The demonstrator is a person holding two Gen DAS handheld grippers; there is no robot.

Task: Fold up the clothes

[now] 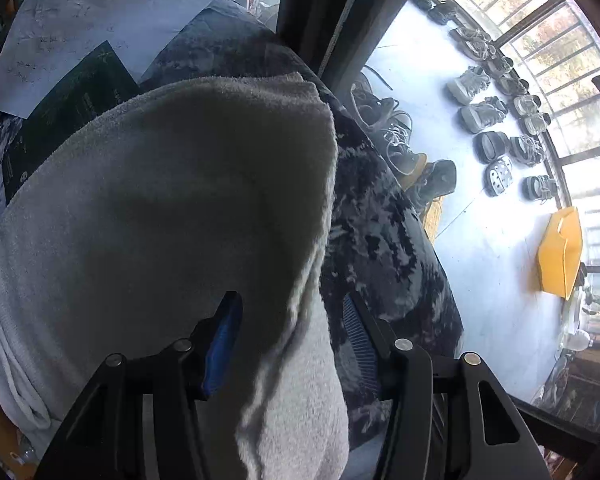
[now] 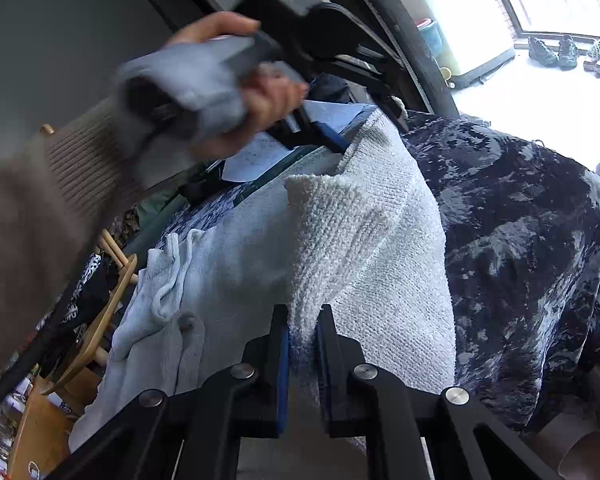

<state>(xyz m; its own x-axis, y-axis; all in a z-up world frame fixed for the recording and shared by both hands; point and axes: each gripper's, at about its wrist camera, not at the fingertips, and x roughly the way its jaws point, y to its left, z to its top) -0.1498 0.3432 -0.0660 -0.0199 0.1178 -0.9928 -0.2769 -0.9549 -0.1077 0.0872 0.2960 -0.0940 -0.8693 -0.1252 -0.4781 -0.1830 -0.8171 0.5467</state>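
Observation:
A white terry garment (image 1: 160, 200) with a drawstring (image 1: 4, 340) lies on a surface covered by a dark blue patterned blanket (image 1: 380, 232). My left gripper (image 1: 292, 340) is open, its blue pads wide apart, and a fold of the garment runs between them. In the right wrist view the garment (image 2: 380, 240) is partly folded over itself, and my right gripper (image 2: 303, 356) is shut on its near edge. The left gripper (image 2: 364, 124) shows at the garment's far edge, held by a person's hand (image 2: 260, 92) in a beige sleeve (image 2: 40, 200).
White paper sheets (image 1: 80, 12) and a dark book (image 1: 68, 108) lie on the blanket behind the garment. Several shoes (image 1: 480, 112) and a yellow bag (image 1: 560, 252) sit on the bright floor to the right. A wooden chair (image 2: 100, 320) stands at the left.

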